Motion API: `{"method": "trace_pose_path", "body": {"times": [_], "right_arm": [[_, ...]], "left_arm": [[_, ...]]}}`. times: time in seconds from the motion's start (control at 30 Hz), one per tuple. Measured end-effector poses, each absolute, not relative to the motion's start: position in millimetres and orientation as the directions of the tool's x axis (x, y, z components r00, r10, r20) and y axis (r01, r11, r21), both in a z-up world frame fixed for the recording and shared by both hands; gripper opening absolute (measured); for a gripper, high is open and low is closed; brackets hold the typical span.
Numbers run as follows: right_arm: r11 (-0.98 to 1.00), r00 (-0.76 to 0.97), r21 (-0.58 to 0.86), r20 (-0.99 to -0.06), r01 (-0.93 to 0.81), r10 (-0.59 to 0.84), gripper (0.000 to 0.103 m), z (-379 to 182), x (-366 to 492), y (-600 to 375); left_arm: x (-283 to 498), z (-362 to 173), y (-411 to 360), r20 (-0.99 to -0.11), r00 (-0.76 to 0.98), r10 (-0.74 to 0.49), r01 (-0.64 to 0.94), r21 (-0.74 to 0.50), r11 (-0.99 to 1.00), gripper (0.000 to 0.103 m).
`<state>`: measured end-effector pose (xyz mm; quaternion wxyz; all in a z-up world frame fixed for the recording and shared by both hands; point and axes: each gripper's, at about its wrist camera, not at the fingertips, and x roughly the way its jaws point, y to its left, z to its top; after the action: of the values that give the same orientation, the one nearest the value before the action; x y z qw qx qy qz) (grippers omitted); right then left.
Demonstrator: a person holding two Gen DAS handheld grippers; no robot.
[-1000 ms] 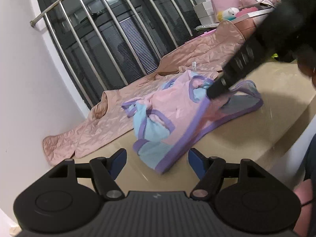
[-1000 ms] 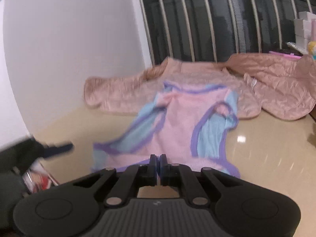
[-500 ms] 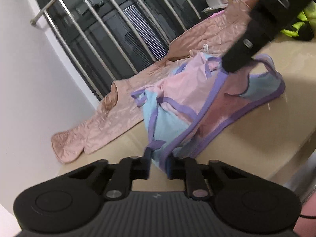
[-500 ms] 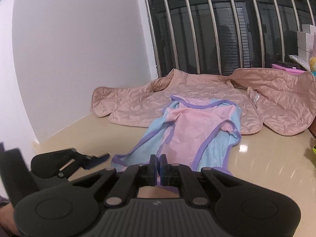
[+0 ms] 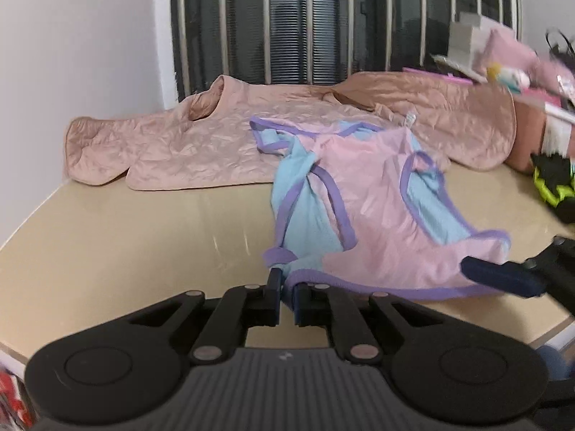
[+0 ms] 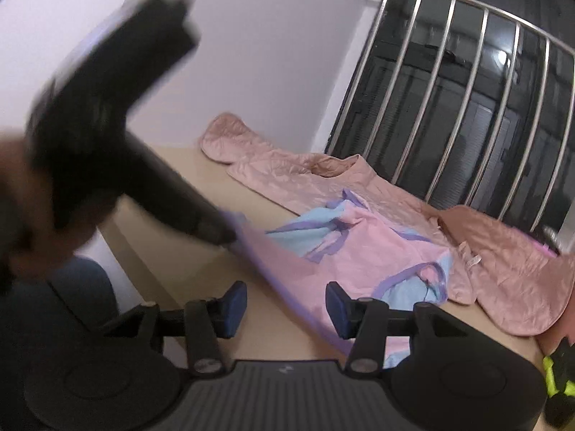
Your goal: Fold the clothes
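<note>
A pink and light-blue garment with purple trim lies spread on the beige table, its far end over a quilted pink jacket. My left gripper is shut on the purple hem at the garment's near left corner. In the right wrist view the same garment stretches from the blurred left gripper toward my right gripper, which stands open with the hem lying loose between its fingers. One blue right fingertip shows at the hem's right end.
Dark window bars and a white wall border the table's far and left sides. Boxes, pink packages and a plush toy crowd the back right. A black and neon-yellow item lies at the right. A person's hand holds the left gripper.
My left gripper shut on the hem's left corner and swung to face the window. My right gripper, shut on the hem before, has opened and let it go.
</note>
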<state>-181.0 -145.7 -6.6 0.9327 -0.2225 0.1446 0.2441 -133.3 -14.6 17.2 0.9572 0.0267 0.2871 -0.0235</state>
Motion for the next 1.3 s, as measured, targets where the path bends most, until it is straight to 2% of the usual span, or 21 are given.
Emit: {"method": "trace_pose_path", "body": {"times": [0.1, 0.2, 0.3, 0.53, 0.73, 0.8, 0.83, 0.87, 0.9, 0.97, 1.1, 1.23, 1.3], "right_arm": [[0.782, 0.858, -0.382, -0.362, -0.493, 0.364, 0.048, -8.4, -173.6, -133.8], [0.746, 0.850, -0.425, -0.367, -0.513, 0.376, 0.054, -10.8, -169.2, -119.6], [0.744, 0.853, -0.430, -0.366, -0.510, 0.373, 0.054, -12.0, -162.0, -108.4], [0.817, 0.894, -0.403, -0.351, -0.413, 0.278, 0.053, -13.1, -154.3, -131.8], [0.849, 0.927, -0.444, -0.351, -0.288, 0.131, 0.053, -19.0, -146.7, -156.0], [0.863, 0.922, -0.408, -0.358, -0.297, 0.148, 0.048, -18.2, -147.2, -163.7], [0.870, 0.917, -0.384, -0.362, -0.308, 0.165, 0.040, -17.6, -147.6, -167.8], [0.871, 0.911, -0.371, -0.373, -0.322, 0.178, 0.030, -18.0, -147.6, -167.5], [0.870, 0.903, -0.360, -0.384, -0.337, 0.190, 0.027, -18.4, -147.4, -166.7], [0.868, 0.888, -0.337, -0.406, -0.365, 0.215, 0.010, -19.3, -147.2, -165.0], [0.871, 0.871, -0.289, -0.417, -0.398, 0.260, 0.003, -17.3, -148.2, -164.5], [0.886, 0.890, -0.257, -0.355, -0.387, 0.286, 0.002, 0.3, -158.0, -171.8], [0.888, 0.897, -0.248, -0.327, -0.387, 0.299, 0.002, 10.4, -162.2, -174.9]], "left_arm": [[-138.2, 25.5, -16.3, -0.548, 0.836, -0.038, 0.073, 0.041, 0.996, 0.006], [-140.6, 29.0, -17.4, -0.544, 0.839, -0.031, 0.072, 0.055, 0.996, 0.006], [-141.8, 30.8, -17.5, -0.539, 0.842, -0.018, 0.065, 0.069, 0.995, 0.006], [-144.9, 34.6, -18.1, -0.525, 0.851, 0.011, 0.052, 0.105, 0.993, 0.006], [-154.9, 25.3, -36.8, -0.496, 0.868, -0.011, 0.130, 0.207, 0.970, 0.006], [-158.3, 22.3, -43.0, -0.487, 0.873, -0.019, 0.155, 0.241, 0.958, 0.017], [-159.9, 20.7, -46.1, -0.483, 0.875, -0.023, 0.168, 0.258, 0.952, 0.022], [-161.6, 19.2, -49.2, -0.478, 0.878, -0.028, 0.180, 0.275, 0.945, 0.033], [-163.3, 17.7, -52.3, -0.474, 0.880, -0.032, 0.191, 0.292, 0.937, 0.038], [-166.6, 14.2, -58.9, -0.466, 0.884, -0.041, 0.215, 0.327, 0.920, 0.039], [-164.6, -2.3, -73.0, -0.475, 0.880, -0.028, 0.243, 0.398, 0.885, 0.046], [-157.1, -13.4, -78.6, -0.472, 0.882, 0.019, 0.220, 0.446, 0.868, 0.046], [-154.9, -17.2, -83.5, -0.443, 0.895, 0.057, 0.191, 0.495, 0.847, 0.050]]}}
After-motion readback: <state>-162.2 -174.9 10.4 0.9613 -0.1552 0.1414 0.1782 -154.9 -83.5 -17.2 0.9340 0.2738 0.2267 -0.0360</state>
